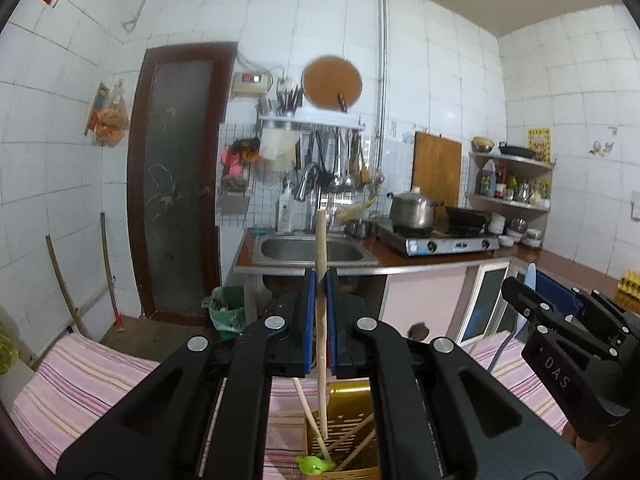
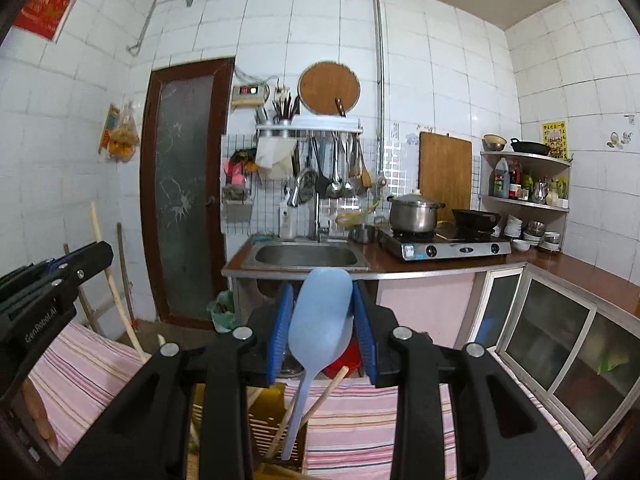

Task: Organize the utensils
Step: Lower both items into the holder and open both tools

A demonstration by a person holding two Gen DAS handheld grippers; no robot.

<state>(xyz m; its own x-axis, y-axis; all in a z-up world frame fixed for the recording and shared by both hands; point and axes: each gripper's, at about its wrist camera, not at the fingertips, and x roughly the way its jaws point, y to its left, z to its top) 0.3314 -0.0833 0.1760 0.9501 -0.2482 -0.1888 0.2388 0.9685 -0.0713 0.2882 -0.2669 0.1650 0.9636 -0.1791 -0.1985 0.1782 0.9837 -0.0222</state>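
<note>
1. Our left gripper [image 1: 320, 320] is clamped on a wooden stick [image 1: 321, 300], upright, lower tip inside the yellow holder [image 1: 348, 420] at 6 o'clock.
2. Our right gripper [image 2: 322, 328] grips the blue spoon [image 2: 320, 312] by its bowl, handle pointing down twd the holder [image 2: 276, 428].
3. Step, we reckon: dropping both in. Next: lower, then let go w/o knocking the other sticks.
</note>
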